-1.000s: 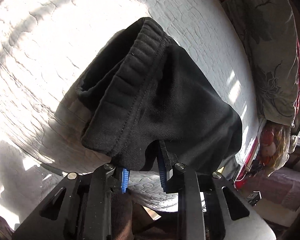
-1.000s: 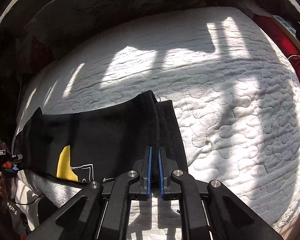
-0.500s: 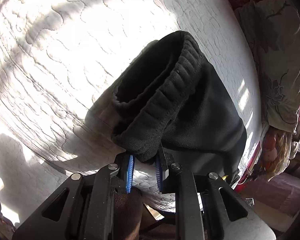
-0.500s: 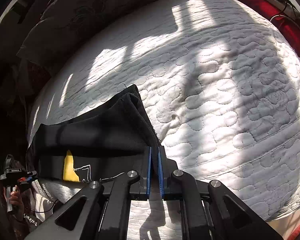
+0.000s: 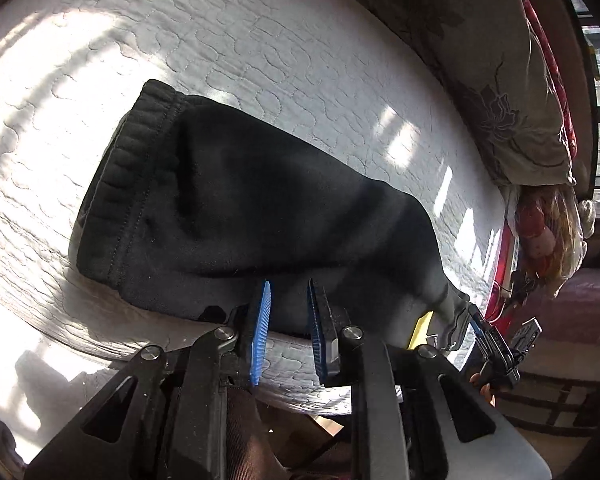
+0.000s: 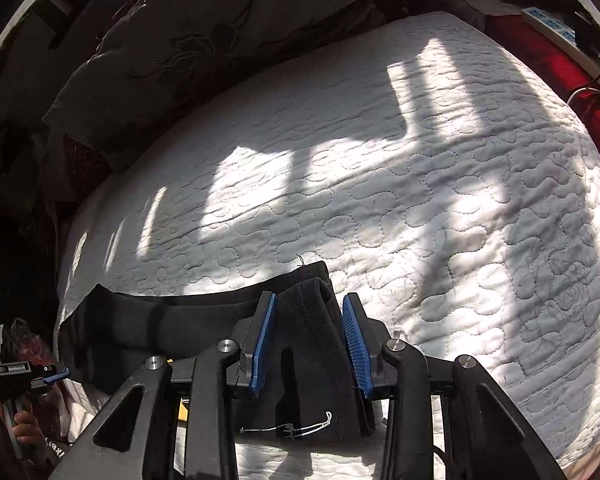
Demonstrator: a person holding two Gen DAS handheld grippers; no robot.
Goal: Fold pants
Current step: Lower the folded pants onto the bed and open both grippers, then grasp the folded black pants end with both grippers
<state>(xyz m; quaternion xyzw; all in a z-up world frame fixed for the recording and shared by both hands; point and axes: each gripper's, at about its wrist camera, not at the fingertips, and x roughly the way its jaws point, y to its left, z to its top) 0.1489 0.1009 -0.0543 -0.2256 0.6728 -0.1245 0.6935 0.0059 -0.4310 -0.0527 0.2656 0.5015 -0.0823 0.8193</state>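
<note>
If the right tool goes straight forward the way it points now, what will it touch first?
Most likely the black pants: their hem end already lies between the opening pads of the right tool. Beyond them is only the white quilted mattress; depth is hard to judge.

The pants [image 5: 260, 200] are thick black fleecy cloth, matt, with a ribbed knit waistband [image 5: 116, 184] and a stitched seam. The mattress cover [image 6: 420, 184] is white quilted fabric, puckered by meandering stitch lines. Gripper pads [image 6: 354, 340] are blue ridged plastic or rubber on matt black plastic fingers, fixed with shiny metal bolts [image 6: 395, 345]. The pillow [image 5: 500, 80] is greyish cloth with a darker flower pattern
</note>
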